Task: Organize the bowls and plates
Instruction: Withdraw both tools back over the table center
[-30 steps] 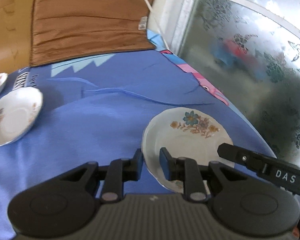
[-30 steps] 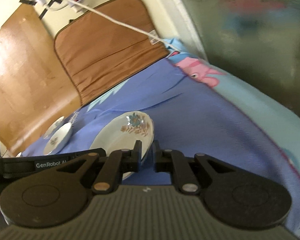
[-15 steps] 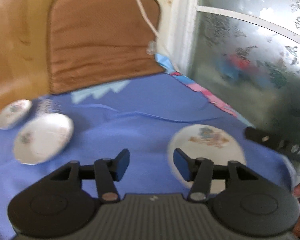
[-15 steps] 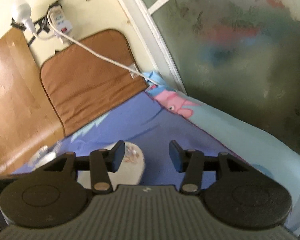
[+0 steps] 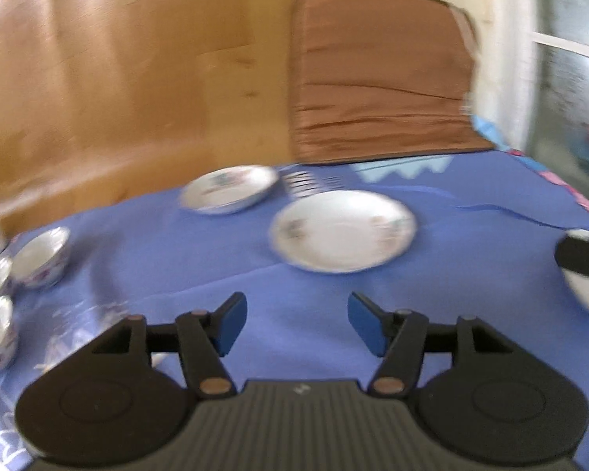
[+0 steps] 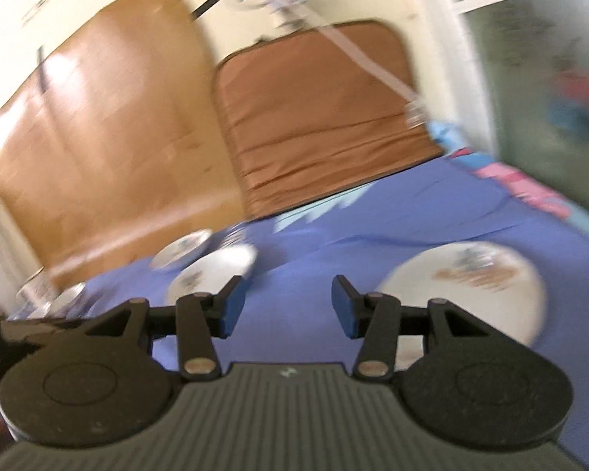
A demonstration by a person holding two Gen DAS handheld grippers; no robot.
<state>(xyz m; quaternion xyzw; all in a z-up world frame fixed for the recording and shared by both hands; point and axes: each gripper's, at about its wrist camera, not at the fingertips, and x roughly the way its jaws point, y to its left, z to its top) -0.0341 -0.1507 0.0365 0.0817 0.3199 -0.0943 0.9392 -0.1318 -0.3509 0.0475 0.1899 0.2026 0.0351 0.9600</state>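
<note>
Blue cloth (image 5: pixel 176 251): both hand-held grippers now open, plate (image 6: pixel 467 286) released.

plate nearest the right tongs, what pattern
White with a brown and blue floral print, best in the right wrist view.

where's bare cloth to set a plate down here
Bare cloth lies just ahead of the left gripper, bordered by the near plate and the bowls. Another patch sits between that plate and the floral plate. The left edge by the bowls is crowded.
</note>
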